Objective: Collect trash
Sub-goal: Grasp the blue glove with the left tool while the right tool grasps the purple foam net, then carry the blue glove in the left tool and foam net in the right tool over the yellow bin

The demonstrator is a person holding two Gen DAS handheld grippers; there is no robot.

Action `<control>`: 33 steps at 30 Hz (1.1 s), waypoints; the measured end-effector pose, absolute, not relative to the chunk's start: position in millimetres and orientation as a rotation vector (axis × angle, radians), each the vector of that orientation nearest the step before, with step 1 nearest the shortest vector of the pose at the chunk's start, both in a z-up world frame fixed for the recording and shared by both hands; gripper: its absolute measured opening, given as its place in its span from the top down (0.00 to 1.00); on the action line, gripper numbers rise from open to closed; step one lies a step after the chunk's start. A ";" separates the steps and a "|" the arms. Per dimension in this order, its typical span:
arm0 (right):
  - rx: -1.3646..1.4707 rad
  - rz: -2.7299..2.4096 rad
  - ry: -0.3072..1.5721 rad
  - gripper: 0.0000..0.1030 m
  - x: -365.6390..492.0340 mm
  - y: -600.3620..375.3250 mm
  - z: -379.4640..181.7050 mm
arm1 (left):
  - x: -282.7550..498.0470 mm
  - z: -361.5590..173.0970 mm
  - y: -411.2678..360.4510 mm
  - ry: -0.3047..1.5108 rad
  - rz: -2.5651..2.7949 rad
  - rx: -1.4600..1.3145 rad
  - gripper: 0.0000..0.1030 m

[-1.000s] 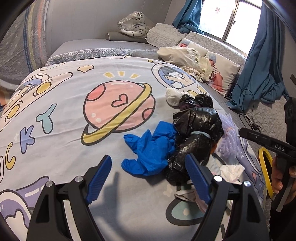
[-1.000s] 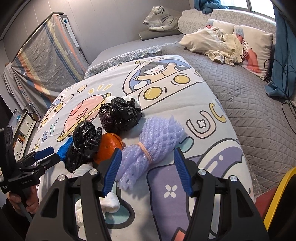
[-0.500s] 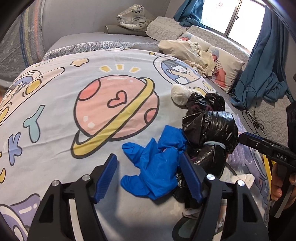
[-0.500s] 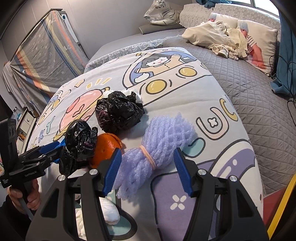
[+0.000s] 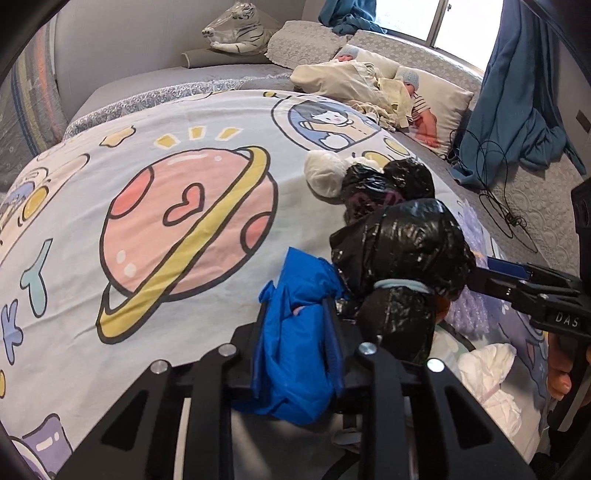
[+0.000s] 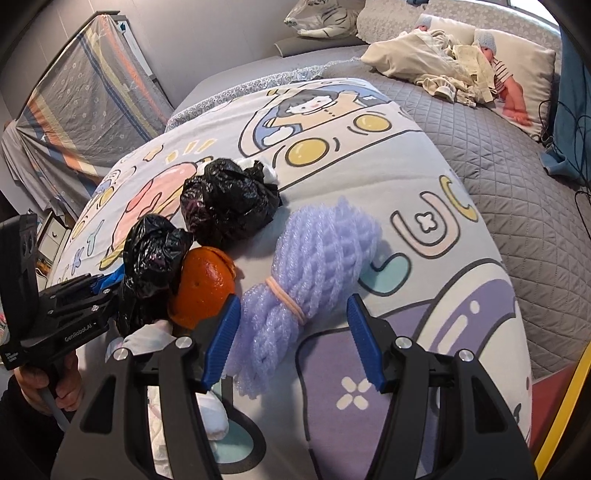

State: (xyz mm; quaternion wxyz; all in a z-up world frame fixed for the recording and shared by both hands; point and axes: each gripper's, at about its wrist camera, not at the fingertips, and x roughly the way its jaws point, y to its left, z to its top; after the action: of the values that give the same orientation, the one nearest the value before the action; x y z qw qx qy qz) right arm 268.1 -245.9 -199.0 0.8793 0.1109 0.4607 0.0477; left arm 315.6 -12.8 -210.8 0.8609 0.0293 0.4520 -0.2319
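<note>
On the bed, near edge of the cartoon blanket [image 5: 110, 184]: left gripper [image 5: 297, 332] clamped on the crumpled blue glove [image 5: 295, 354], both fingers pressed into the rubber, glove bunched between them and spilling out front and back. Just to its right, touching the glove, a black bag [image 5: 402, 254] tied at the neck w/ a pale band. Behind that a 2nd black bag [image 5: 384, 184], and a white wad [image 5: 325, 173] against its far side. White tissue [image 5: 491, 373] lies at lower right of left view.

Right gripper [image 6: 295, 328] wide apart, nothing held; fingers straddle the lower end of the purple foam net [image 6: 317, 266], not touching it as far as I can tell. Net is bundled w/ a pink rubber band [image 6: 286, 297] round its middle. Orange peel [image 6: 203, 288] sits just left of the net, against the left finger [image 6: 221, 339] and the nearer black bag. Another white wad [image 6: 216, 417] shows below the left finger.

Further out: grey quilt [image 6: 517, 166] beyond the blanket, baby-print pillow [image 6: 517, 74] w/ cream clothes [image 6: 436, 62] heaped on it, toy tiger [image 5: 236, 31] by the wall, blue curtain [image 5: 524, 92] w/ black cables [image 5: 495, 177] at its foot. Striped sheet [image 6: 81, 110] hangs at far left of right view.
</note>
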 end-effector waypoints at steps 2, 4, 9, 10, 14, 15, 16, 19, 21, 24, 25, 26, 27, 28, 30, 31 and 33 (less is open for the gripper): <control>0.217 0.111 0.964 0.47 269.3 -240.6 -200.5 | 314.1 -209.1 -13.1 0.946 -0.485 0.062 0.78; 0.207 0.121 0.966 0.53 270.7 -236.6 -201.7 | 313.6 -207.8 -11.8 0.947 -0.484 0.056 0.79; 0.177 0.142 0.969 0.65 270.3 -229.5 -202.5 | 311.4 -203.9 -8.6 0.942 -0.475 0.043 0.80; 0.178 0.147 0.969 0.66 270.3 -229.3 -202.7 | 311.0 -203.3 -8.1 0.941 -0.473 0.040 0.80; 0.182 0.162 0.958 0.73 269.5 -229.4 -199.9 | 310.3 -200.1 -4.1 0.933 -0.461 0.024 0.80; 0.172 0.161 0.948 0.74 268.1 -227.6 -197.8 | 309.2 -198.8 -2.6 0.929 -0.458 0.020 0.80; 0.154 0.157 0.928 0.74 265.3 -224.3 -194.1 | 308.8 -197.3 -0.5 0.926 -0.457 0.015 0.80; 0.101 0.162 0.885 0.76 258.4 -213.0 -184.9 | 306.7 -193.0 6.2 0.916 -0.446 0.000 0.80; 0.091 0.181 0.884 0.76 257.2 -206.4 -183.0 | 305.6 -191.3 11.4 0.914 -0.441 -0.014 0.80; 0.082 0.211 0.885 0.76 256.5 -196.8 -180.6 | 303.6 -188.7 20.3 0.911 -0.430 -0.034 0.80; 0.077 0.220 0.885 0.76 256.7 -193.6 -179.5 | 302.1 -187.6 23.2 0.908 -0.426 -0.038 0.80; 0.069 0.229 0.882 0.76 256.7 -188.9 -177.8 | 300.3 -186.2 26.3 0.905 -0.422 -0.044 0.80; 0.064 0.237 0.880 0.76 256.0 -185.3 -175.8 | 299.9 -185.0 29.8 0.902 -0.420 -0.051 0.80; 0.057 0.254 0.876 0.76 255.9 -179.7 -173.4 | 298.4 -183.7 32.8 0.900 -0.417 -0.056 0.80; 0.044 0.275 0.873 0.76 256.0 -169.8 -169.7 | 295.6 -180.2 40.9 0.892 -0.406 -0.071 0.80; 0.037 0.285 0.872 0.76 256.4 -164.5 -168.3 | 293.4 -178.3 46.0 0.888 -0.402 -0.079 0.80; 0.028 0.306 0.872 0.76 257.0 -154.2 -166.1 | 288.9 -173.8 56.6 0.876 -0.387 -0.093 0.80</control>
State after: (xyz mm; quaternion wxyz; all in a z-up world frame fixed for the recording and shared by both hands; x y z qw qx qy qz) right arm 257.0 -154.2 -166.1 0.8950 0.0137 0.4207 0.1474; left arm 288.9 56.6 -173.8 0.8866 -0.0445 0.4212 -0.1860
